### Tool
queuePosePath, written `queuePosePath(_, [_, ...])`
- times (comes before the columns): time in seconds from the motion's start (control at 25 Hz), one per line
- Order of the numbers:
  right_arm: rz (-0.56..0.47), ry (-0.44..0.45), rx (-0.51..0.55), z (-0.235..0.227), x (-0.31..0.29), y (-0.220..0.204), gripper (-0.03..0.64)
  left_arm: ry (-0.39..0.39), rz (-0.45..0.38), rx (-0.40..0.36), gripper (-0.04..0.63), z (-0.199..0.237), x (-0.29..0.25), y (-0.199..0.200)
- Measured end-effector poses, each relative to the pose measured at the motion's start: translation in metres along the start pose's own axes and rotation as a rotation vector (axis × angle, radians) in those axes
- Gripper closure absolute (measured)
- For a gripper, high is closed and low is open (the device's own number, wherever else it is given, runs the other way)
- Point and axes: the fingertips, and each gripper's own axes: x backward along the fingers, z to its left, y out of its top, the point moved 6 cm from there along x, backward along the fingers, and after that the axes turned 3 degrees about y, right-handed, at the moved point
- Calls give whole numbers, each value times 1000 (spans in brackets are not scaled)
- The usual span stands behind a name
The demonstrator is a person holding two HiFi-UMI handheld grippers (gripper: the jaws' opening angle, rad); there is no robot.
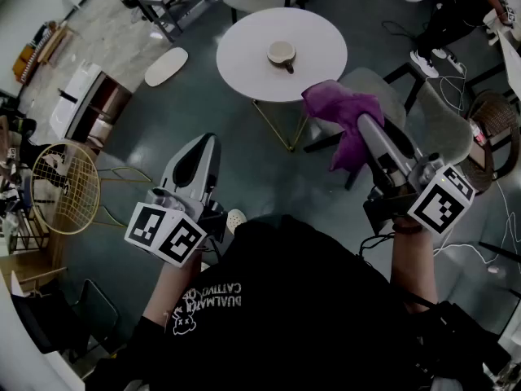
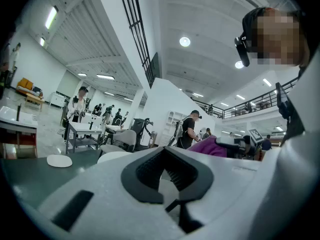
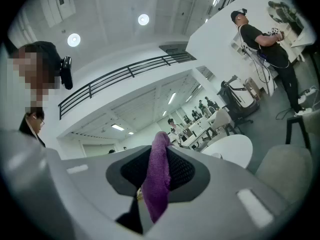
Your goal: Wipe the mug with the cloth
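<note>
A cream mug (image 1: 282,53) stands on the round white table (image 1: 244,55) ahead of me, its handle turned toward me. My right gripper (image 1: 368,126) is raised well short of the table and shut on a purple cloth (image 1: 342,112), which drapes down from its jaws. In the right gripper view the cloth (image 3: 156,184) is pinched between the closed jaws. My left gripper (image 1: 201,149) is held low on the left, shut, with nothing in it. Its closed jaws fill the lower left gripper view (image 2: 167,176).
A grey chair (image 1: 423,120) stands right of the table. A gold wire side table (image 1: 65,187) is at the left, and an oval white board (image 1: 166,66) lies on the dark floor. Cables trail at the right. Other people stand in the room.
</note>
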Motion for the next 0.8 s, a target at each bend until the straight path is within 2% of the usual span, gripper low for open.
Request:
queuePosePath(0.32, [11, 0, 2, -4, 0, -3, 525, -2, -3, 2, 597, 2, -5, -4])
queuePosePath(0.56, [25, -14, -20, -8, -1, -15, 525, -6, 29, 15, 597, 7, -1, -15])
queuePosePath(0.8, [81, -81, 21, -38, -10, -22, 525, -10, 55, 44, 598, 20, -30, -27])
